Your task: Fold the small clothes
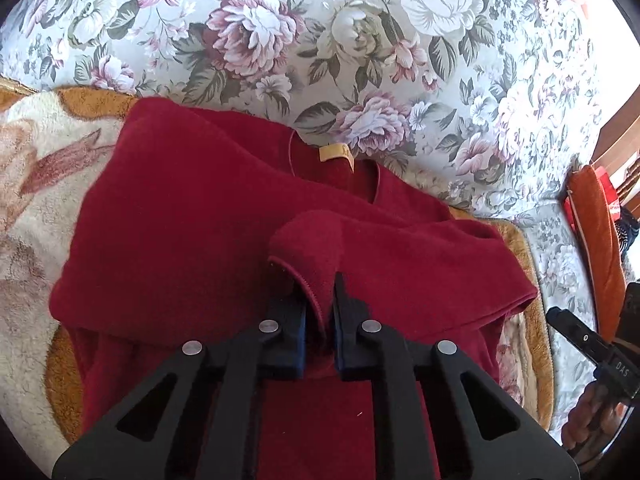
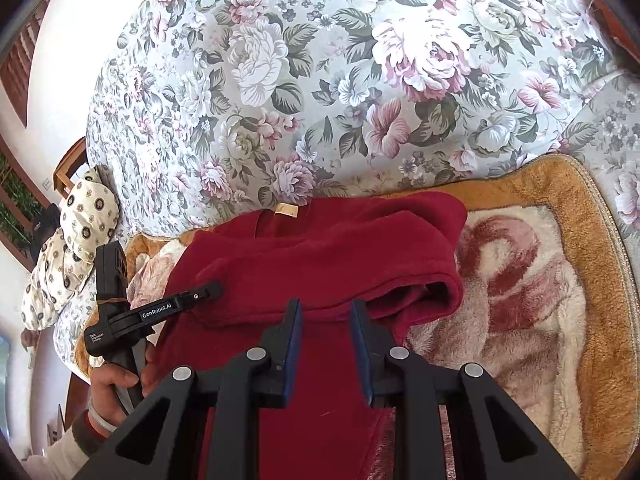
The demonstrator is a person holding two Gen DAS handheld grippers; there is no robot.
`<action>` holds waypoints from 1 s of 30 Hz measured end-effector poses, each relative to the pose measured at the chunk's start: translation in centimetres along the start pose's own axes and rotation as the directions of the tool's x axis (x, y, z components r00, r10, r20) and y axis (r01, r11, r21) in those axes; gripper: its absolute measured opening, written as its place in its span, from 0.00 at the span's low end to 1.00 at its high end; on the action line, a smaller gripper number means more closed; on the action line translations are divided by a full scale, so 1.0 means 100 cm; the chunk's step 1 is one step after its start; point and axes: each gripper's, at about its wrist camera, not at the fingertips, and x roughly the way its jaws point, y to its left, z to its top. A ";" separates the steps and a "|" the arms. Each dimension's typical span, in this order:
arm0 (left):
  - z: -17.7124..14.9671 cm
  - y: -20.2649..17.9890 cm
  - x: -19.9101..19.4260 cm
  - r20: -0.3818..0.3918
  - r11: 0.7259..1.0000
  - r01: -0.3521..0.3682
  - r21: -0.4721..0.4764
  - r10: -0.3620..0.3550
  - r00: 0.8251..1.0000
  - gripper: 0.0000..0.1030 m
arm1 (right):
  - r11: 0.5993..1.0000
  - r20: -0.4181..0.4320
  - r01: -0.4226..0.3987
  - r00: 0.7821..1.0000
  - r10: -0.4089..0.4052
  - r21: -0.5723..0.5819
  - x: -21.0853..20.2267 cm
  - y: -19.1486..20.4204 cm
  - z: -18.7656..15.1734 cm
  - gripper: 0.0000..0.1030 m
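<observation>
Left wrist view: floral bedspread (image 1: 360, 60) fills the back, a fuzzy tan-and-cream blanket (image 1: 36, 208) lies on it, and the dark red fleece top (image 1: 180, 220) is spread on that blanket, collar with yellow label (image 1: 336, 154) toward the bedspread. Left gripper (image 1: 320, 300) is clamped on a bunched fold of the red fleece. Right wrist view: right gripper (image 2: 326, 316) sits over the top's near part, jaws slightly apart, nothing pinched between the blue pads (image 2: 294, 344).
</observation>
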 end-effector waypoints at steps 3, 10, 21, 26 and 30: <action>0.017 0.003 -0.025 0.069 1.000 -0.010 0.015 0.009 0.998 0.04 | 1.000 0.015 0.008 1.000 -0.008 -0.014 -0.004 0.003 0.006 0.22; 0.053 0.042 -0.058 0.135 0.991 -0.135 0.006 0.133 0.982 0.03 | 0.996 0.013 0.070 0.997 -0.070 -0.062 0.012 0.014 0.032 0.22; 0.016 0.034 -0.019 -0.022 0.996 0.024 -0.086 -0.026 0.999 0.54 | 0.992 -0.052 0.083 0.995 -0.088 -0.096 0.029 0.019 0.017 0.22; 0.013 0.016 0.003 -0.069 0.996 -0.033 -0.081 0.027 0.997 0.57 | 0.996 -0.049 0.069 0.996 -0.072 -0.064 0.022 0.007 0.013 0.22; 0.011 0.007 0.020 -0.081 0.995 -0.051 -0.084 0.045 0.996 0.57 | 0.997 -0.023 0.068 0.997 -0.069 -0.039 0.012 -0.001 0.016 0.22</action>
